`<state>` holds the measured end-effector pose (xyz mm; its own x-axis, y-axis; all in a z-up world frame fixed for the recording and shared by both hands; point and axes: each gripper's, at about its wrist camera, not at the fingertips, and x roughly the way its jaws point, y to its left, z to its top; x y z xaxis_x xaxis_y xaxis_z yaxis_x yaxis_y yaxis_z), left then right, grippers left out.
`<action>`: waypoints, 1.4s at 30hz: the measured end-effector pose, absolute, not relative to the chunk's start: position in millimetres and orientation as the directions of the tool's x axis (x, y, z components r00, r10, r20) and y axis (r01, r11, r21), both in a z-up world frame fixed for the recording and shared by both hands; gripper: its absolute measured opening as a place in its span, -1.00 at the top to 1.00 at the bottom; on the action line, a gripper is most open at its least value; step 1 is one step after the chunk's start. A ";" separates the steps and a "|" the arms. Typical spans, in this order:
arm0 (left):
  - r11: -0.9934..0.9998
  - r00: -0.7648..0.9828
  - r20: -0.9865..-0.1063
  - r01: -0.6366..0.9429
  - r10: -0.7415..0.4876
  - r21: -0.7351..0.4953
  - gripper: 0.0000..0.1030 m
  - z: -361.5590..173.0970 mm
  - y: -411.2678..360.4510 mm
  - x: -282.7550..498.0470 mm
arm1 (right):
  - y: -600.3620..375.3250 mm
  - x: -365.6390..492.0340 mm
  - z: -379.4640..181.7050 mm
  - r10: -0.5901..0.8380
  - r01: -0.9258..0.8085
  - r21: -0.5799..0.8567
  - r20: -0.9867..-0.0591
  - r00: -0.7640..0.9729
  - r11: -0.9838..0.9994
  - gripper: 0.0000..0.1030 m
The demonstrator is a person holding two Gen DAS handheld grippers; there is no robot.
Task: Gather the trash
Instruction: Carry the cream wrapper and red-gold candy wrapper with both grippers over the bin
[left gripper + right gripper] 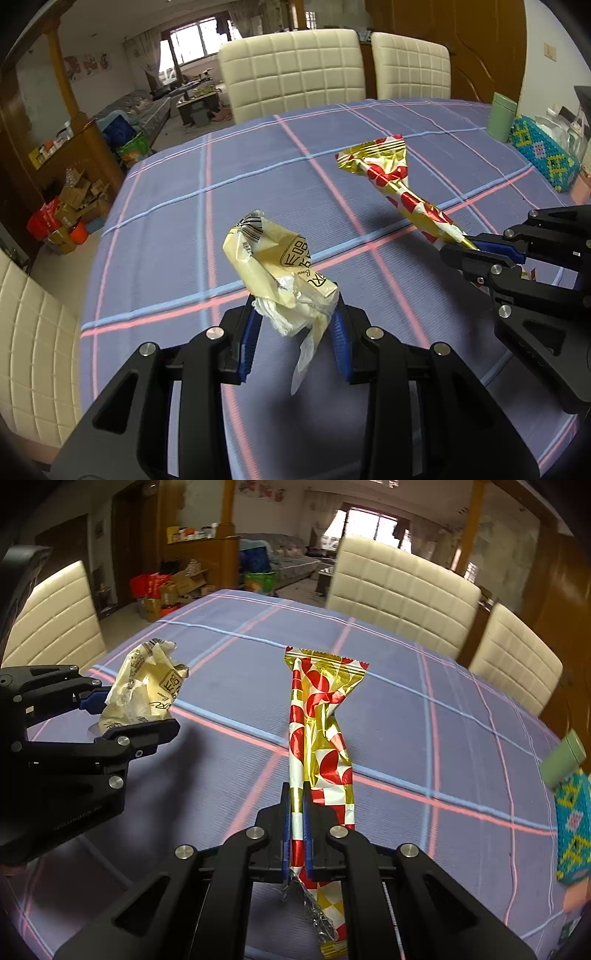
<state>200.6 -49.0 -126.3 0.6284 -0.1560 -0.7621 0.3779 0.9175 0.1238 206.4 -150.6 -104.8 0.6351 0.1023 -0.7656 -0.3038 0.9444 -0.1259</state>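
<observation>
My left gripper (295, 314) is shut on a crumpled pale-yellow wrapper (275, 269), holding it up above the table; its blue pads press the wrapper's lower end. From the right wrist view the same wrapper (147, 686) shows at the left in the left gripper (136, 712). My right gripper (296, 812) is shut on a long red, gold and white wrapper (321, 734), which sticks up and forward from the jaws, a clear tail hanging below. In the left wrist view that wrapper (391, 181) slants up from the right gripper (465, 247) at the right.
A blue tablecloth with pink and light-blue lines (258, 173) covers the table. A green cylinder (500, 116) and a beaded turquoise box (541, 158) stand at the right edge. Cream padded chairs (291, 70) line the far side, another (51, 616) the left.
</observation>
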 end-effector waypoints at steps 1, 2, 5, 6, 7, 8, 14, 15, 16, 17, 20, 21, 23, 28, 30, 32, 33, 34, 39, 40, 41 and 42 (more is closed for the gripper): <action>0.920 0.631 -0.761 0.372 -0.153 0.123 0.30 -125.7 -43.3 199.1 | -142.1 206.2 -103.9 0.106 -0.316 -0.132 -0.765 0.635 0.939 0.89; 0.924 0.634 -0.759 0.363 -0.148 0.123 0.30 -125.0 -35.7 197.4 | -134.4 205.9 -103.4 0.110 -0.327 -0.136 -0.766 0.634 0.935 0.89; 0.935 0.640 -0.756 0.336 -0.136 0.116 0.30 -123.6 -12.7 192.7 | -111.1 205.5 -101.8 0.123 -0.361 -0.149 -0.767 0.630 0.920 0.89; 0.939 0.643 -0.755 0.325 -0.129 0.116 0.30 -123.2 -4.8 191.4 | -100.8 205.4 -101.1 0.129 -0.377 -0.156 -0.767 0.629 0.913 0.89; 0.942 0.646 -0.754 0.314 -0.123 0.116 0.30 -123.0 3.0 190.1 | -93.2 205.1 -100.7 0.133 -0.388 -0.161 -0.766 0.628 0.907 0.89; 0.947 0.647 -0.753 0.301 -0.116 0.112 0.30 -122.8 12.5 188.7 | -86.7 205.2 -100.5 0.137 -0.397 -0.164 -0.766 0.628 0.903 0.89; 0.967 0.656 -0.750 0.235 -0.085 0.097 0.30 -123.5 61.7 177.0 | -41.4 206.3 -100.4 0.175 -0.462 -0.170 -0.770 0.614 0.871 0.89; 0.969 0.657 -0.749 0.226 -0.079 0.096 0.30 -123.6 68.0 175.2 | -31.5 206.5 -101.0 0.182 -0.476 -0.173 -0.771 0.610 0.862 0.89; 0.971 0.658 -0.749 0.219 -0.075 0.096 0.30 -123.9 73.4 174.4 | -25.4 205.9 -101.0 0.188 -0.486 -0.174 -0.772 0.608 0.856 0.89; 0.974 0.660 -0.748 0.206 -0.065 0.098 0.30 -124.4 83.0 171.6 | -17.8 205.4 -101.0 0.194 -0.498 -0.176 -0.773 0.605 0.849 0.89; 0.979 0.662 -0.748 0.179 -0.043 0.102 0.30 -125.6 103.5 166.5 | 5.9 203.5 -101.4 0.212 -0.535 -0.186 -0.774 0.596 0.824 0.89; 0.981 0.663 -0.748 0.167 -0.035 0.102 0.30 -126.2 111.1 165.8 | 13.3 203.3 -101.5 0.218 -0.545 -0.188 -0.775 0.594 0.817 0.89; 0.986 0.664 -0.748 0.136 -0.017 0.098 0.30 -126.9 129.9 162.6 | 28.6 204.0 -101.5 0.231 -0.567 -0.191 -0.776 0.587 0.801 0.89; 0.995 0.663 -0.748 0.057 0.025 0.083 0.30 -129.0 174.2 154.7 | 66.1 205.0 -103.0 0.261 -0.615 -0.194 -0.779 0.570 0.764 0.89; 0.996 0.662 -0.748 0.026 0.050 0.089 0.30 -131.0 190.0 152.3 | 82.0 206.4 -104.1 0.272 -0.634 -0.197 -0.780 0.563 0.748 0.89; 0.994 0.661 -0.745 -0.014 0.087 0.104 0.30 -132.8 206.8 149.2 | 93.7 206.8 -104.3 0.281 -0.649 -0.200 -0.781 0.558 0.734 0.89; 0.994 0.659 -0.746 -0.028 0.096 0.104 0.30 -133.6 215.0 147.5 | 101.7 207.3 -104.7 0.288 -0.658 -0.200 -0.780 0.555 0.726 0.89; 0.994 0.656 -0.748 -0.038 0.101 0.101 0.30 -134.5 220.4 146.9 | 109.0 207.9 -105.6 0.294 -0.665 -0.199 -0.781 0.551 0.719 0.89; 0.988 0.629 -0.763 -0.119 0.152 0.098 0.26 -142.9 254.6 144.3 | 130.8 213.0 -109.4 0.313 -0.692 -0.194 -0.785 0.535 0.696 0.89; 0.986 0.623 -0.765 -0.137 0.162 0.097 0.25 -144.5 257.6 146.0 | 136.0 214.5 -110.7 0.316 -0.697 -0.193 -0.786 0.531 0.691 0.89; 0.985 0.615 -0.771 -0.149 0.162 0.088 0.09 -146.1 263.5 146.0 | 138.8 214.9 -111.1 0.317 -0.699 -0.193 -0.787 0.529 0.688 0.89; 0.982 0.611 -0.772 -0.169 0.173 0.086 -0.09 -146.7 268.4 145.3 | 141.3 215.9 -111.9 0.318 -0.702 -0.193 -0.788 0.528 0.686 0.89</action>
<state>145.3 268.4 -146.7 0.6112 0.1729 -0.7723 -0.1692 0.9818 0.0859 215.9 141.3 -111.9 0.5276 0.3182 -0.7877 -0.7018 0.6857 -0.1930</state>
